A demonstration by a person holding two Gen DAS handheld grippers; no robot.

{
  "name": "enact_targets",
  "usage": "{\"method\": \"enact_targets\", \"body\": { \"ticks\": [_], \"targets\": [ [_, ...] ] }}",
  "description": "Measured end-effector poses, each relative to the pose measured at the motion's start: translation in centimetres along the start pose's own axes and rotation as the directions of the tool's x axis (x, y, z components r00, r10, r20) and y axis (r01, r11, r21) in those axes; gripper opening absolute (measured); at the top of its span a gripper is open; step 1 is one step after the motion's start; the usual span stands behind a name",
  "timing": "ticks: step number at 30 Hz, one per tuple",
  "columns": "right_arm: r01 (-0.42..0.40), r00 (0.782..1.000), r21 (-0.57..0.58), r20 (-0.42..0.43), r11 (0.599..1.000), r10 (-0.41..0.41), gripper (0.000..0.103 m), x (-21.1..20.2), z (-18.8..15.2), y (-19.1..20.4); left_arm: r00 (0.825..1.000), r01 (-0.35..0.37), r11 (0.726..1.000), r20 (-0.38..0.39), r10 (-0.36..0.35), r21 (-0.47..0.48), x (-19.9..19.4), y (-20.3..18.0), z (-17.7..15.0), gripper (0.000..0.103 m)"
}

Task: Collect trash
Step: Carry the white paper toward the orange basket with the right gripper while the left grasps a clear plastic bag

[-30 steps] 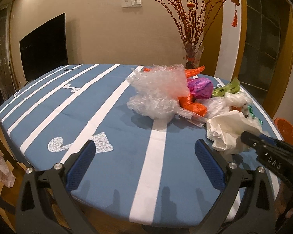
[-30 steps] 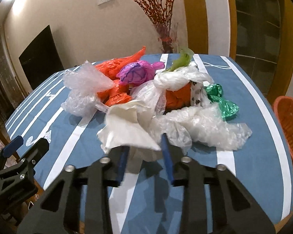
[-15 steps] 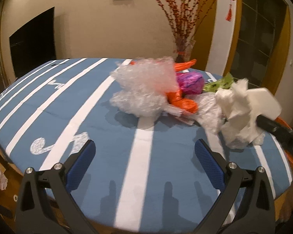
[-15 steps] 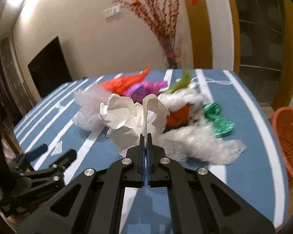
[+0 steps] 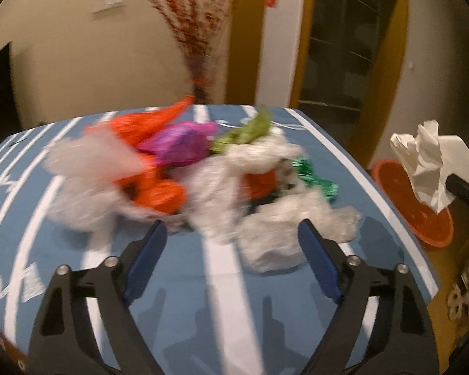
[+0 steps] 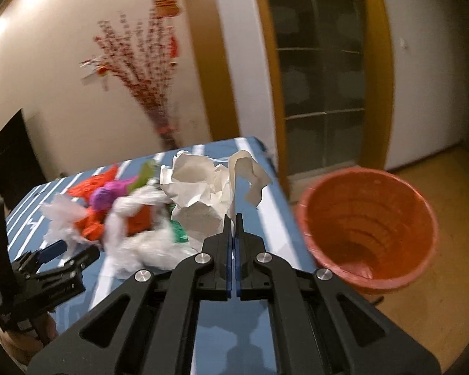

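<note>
Right wrist view: the right gripper (image 6: 233,218) has its jaws pressed fully together on a crumpled white paper (image 6: 203,187), which stands up above the fingertips, lifted off the table. To the right of it, on the floor beside the table edge, an orange basket (image 6: 369,228) shows its open mouth. To the left, the other trash lies in a pile (image 6: 125,215) on the blue striped tablecloth (image 6: 265,212): clear plastic, orange and purple wrappers, a green foil piece.

The left gripper (image 5: 231,240) has just been closing a little, but its jaws stand wide apart with nothing pressed between them; a clear plastic bag (image 5: 278,234) lies just ahead of the fingertips. The picture is blurred, so I cannot tell if the pads touch it.
</note>
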State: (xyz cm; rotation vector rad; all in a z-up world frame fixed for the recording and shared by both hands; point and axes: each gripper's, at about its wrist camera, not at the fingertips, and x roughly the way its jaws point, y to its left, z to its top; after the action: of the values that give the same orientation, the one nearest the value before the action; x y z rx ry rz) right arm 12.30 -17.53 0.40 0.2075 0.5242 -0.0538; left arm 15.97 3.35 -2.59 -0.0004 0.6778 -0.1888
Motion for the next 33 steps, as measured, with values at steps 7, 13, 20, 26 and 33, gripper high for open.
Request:
{"method": "enact_targets", "body": {
  "ticks": [7, 13, 20, 26, 33],
  "targets": [
    [0.027, 0.999, 0.040, -0.042, 0.999, -0.025, 0.000, 0.4, -1.1, -2.9, 0.996, 0.060, 0.994, -0.070, -0.054, 0.089, 4.2, -3.7, 1.2, 0.080],
    [0.029, 0.997, 0.066, -0.067, 0.997, -0.025, 0.000, 0.8, -1.5, -4.8, 0.988, 0.076, 0.988, -0.146, -0.056, 0.136, 6.8, -4.9, 1.2, 0.080],
    [0.024, 0.996, 0.096, -0.093, 0.995, -0.015, 0.000, 1.4, -1.6, -5.9, 0.971, 0.125, 0.987, -0.217, -0.100, 0.105, 8.5, -5.5, 0.4, 0.080],
    [0.018, 0.996, 0.102, -0.093, 0.995, -0.008, 0.000, 1.3, -1.7, -6.2, 0.969, 0.140, 0.984, -0.219, -0.113, 0.112, 8.1, -5.9, -0.3, 0.061],
    [0.020, 0.997, 0.109, -0.078, 0.994, -0.011, 0.000, 0.6, -1.4, -6.6, 0.969, 0.158, 0.983, -0.203, -0.137, 0.094, 6.7, -6.4, -0.6, 0.046]
  ]
}}
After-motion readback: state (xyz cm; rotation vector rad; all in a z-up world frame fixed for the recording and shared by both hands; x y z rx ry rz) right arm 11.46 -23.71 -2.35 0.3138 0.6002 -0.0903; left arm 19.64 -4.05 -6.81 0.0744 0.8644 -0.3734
